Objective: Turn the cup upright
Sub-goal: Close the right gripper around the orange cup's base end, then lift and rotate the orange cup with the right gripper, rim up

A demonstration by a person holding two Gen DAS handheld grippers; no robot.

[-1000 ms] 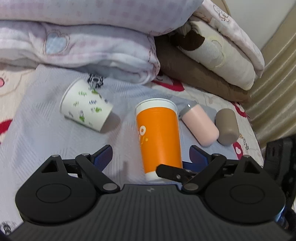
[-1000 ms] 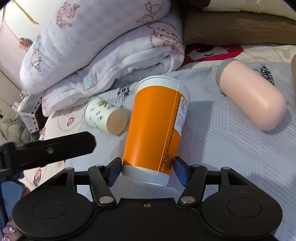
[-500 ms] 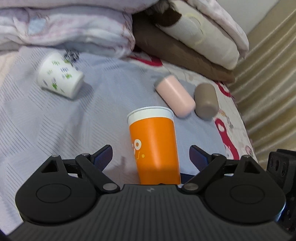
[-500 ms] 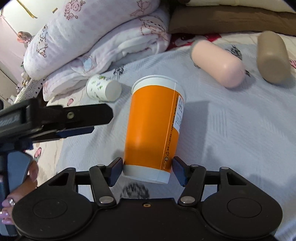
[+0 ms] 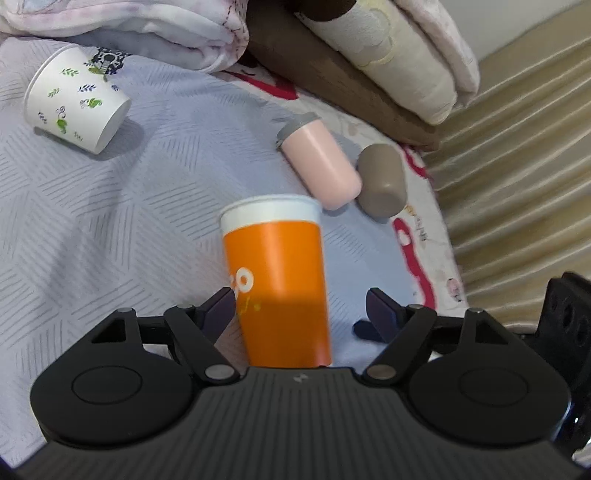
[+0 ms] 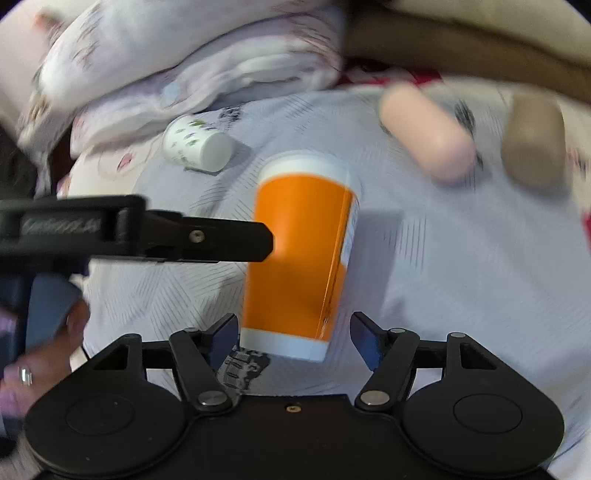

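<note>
An orange paper cup with white bands is lifted above the grey bedspread, upside down, base end away from the cameras. My right gripper has its jaws around the cup's white rim end; a gap shows on the right side, so the hold is unclear. My left gripper is open with its jaws either side of the cup; the left pad is at the cup wall. One left finger reaches across in the right wrist view.
A white floral paper cup lies on its side at the left. A pink tumbler and a brown tumbler lie behind. Folded quilts are stacked at the back. A beige curtain hangs at the right.
The orange cup has risen off the bedspread in my right gripper. My left gripper has closed in around it, its finger now crossing in front of the cup.
</note>
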